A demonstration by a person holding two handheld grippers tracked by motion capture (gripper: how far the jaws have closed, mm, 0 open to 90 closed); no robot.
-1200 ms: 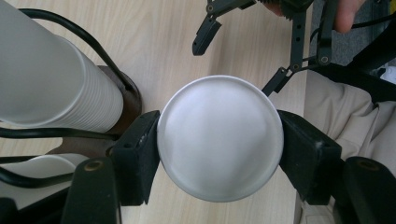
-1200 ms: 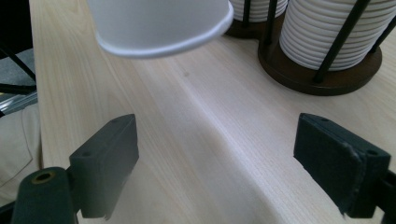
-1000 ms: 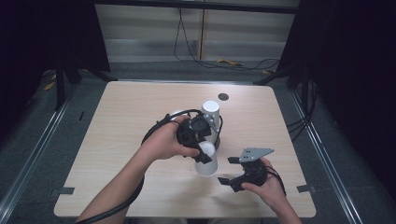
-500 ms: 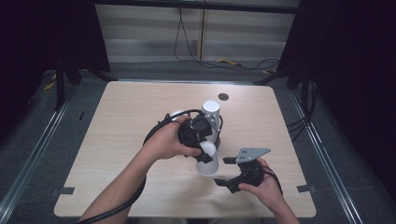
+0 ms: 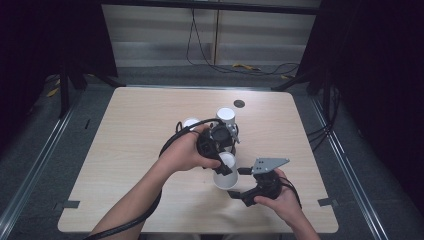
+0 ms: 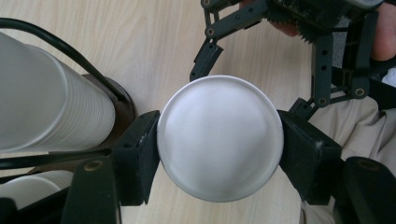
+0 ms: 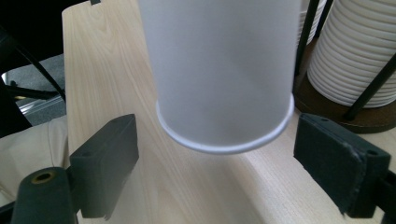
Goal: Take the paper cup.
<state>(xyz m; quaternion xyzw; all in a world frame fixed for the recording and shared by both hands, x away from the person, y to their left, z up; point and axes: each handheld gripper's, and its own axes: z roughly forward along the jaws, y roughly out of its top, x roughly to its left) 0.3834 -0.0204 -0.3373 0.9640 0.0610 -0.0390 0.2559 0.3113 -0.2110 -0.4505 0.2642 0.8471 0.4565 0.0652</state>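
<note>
I hold white cup (image 6: 220, 138) inverted, base up, clamped between left gripper (image 6: 219, 149) pads, lifted above table (image 5: 130, 150), near-centre, just right of cup stack (image 5: 226, 120). Right gripper (image 7: 217, 172) spread wide beneath cup rim, pads clear of wall on both sides.
</note>
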